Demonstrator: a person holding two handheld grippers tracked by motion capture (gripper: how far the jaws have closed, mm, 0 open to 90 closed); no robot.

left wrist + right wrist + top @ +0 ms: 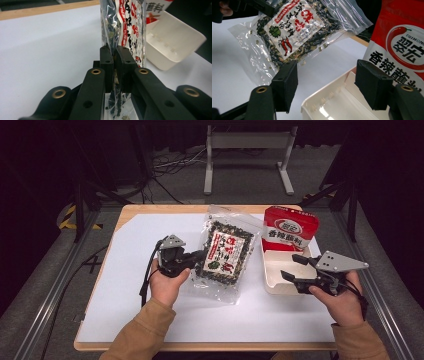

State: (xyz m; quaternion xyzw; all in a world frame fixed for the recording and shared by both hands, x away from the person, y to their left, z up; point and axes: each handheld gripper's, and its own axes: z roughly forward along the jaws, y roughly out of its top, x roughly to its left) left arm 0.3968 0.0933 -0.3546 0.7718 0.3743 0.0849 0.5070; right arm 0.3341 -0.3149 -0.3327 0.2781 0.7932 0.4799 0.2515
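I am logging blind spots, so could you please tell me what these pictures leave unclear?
- Seaweed bag: top cut by the left gripper view's edge.
- Red pouch: lower end hidden in the white tray, high view.
- Tray floor: partly hidden by the right gripper jaws, right gripper view.

Light from above makes my white surface (150,245) bright, while the room around it is dark. The clear bag (297,30) shows glare, and my near fingers (107,67) look slightly blurred.
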